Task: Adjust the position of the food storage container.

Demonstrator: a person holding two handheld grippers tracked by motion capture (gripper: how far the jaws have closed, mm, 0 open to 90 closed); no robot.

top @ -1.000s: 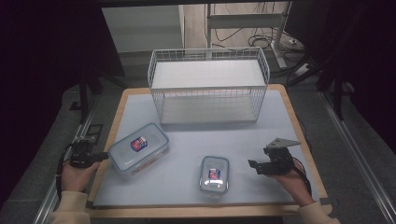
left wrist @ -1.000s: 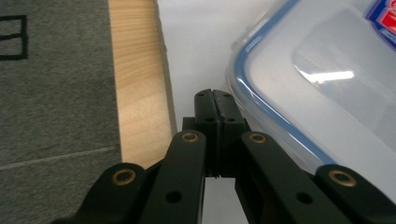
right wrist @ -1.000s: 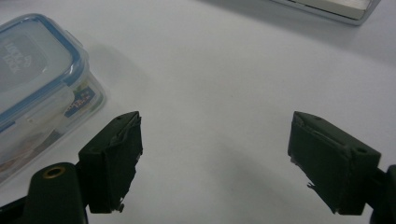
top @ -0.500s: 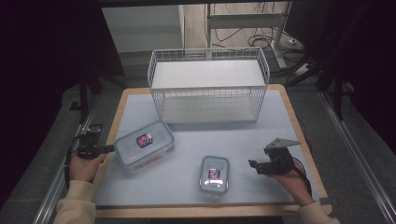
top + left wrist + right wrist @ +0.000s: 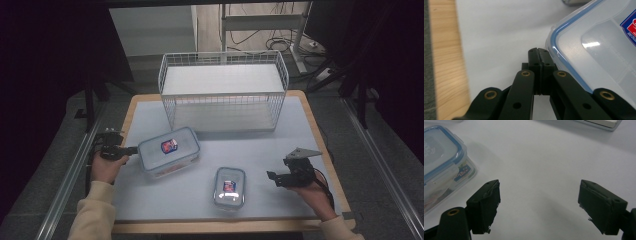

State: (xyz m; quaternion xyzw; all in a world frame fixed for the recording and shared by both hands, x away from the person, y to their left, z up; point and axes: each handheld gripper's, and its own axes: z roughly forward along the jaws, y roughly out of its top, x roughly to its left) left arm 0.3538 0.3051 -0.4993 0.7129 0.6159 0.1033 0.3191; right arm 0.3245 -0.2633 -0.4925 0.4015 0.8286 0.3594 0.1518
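2 lidded containers sit on the grey mat (image 5: pixel 260 150): the large food container (image 5: pixel 169 152) near its left edge, the small food container (image 5: pixel 230 186) toward the front edge. The left gripper (image 5: pixel 131 149), jaws pressed together, noses against the large container's side; a steady, level push should slide it without tipping. The right gripper (image 5: pixel 539 205) waits with jaws apart, just beside the small container.

Dim room, bright table (image 5: pixel 260 150) (lit from above), lid glare, soft close-ups, dark surroundings
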